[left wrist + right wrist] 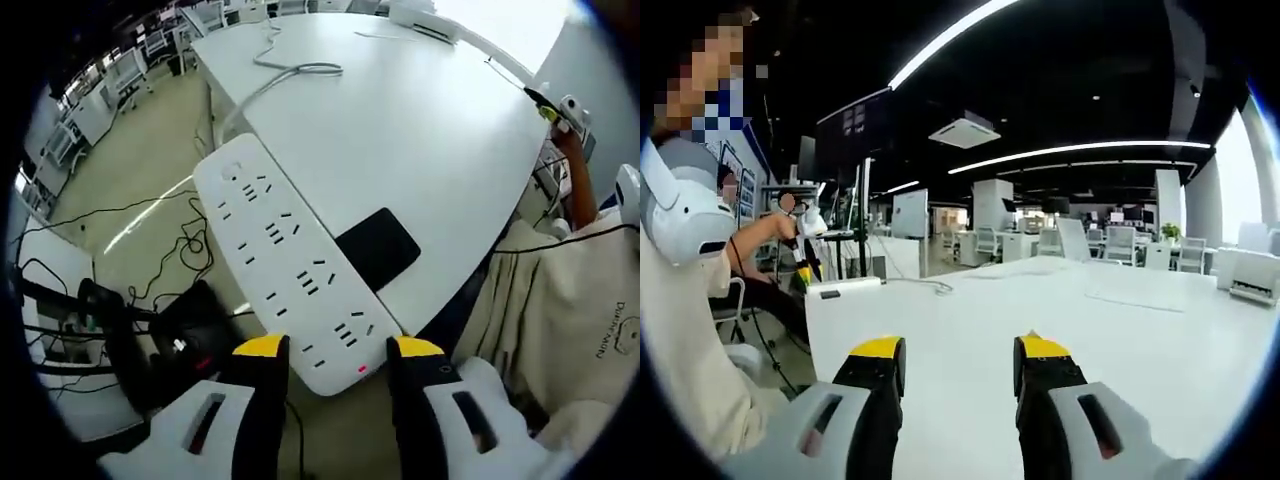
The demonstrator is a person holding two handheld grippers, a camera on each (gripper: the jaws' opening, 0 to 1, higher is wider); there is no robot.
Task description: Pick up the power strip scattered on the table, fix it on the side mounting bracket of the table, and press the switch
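While aloft — power strip [290,265] between left tongs [340,347]

My left gripper [338,348] holds the near end of the power strip [285,270] between its jaws, and that end hides behind my yellow tips, so I cannot tell where the pads meet its sides. The strip also covers part of the black pad [378,247] lying on the table [420,130] beside it. Past the strip's far end, the grey cable [290,72] runs off the table's back edge, its end lost. In the right gripper view, the same table [1120,330] is cut off on the right, and the white box [843,289] at its left edge is too small to read.
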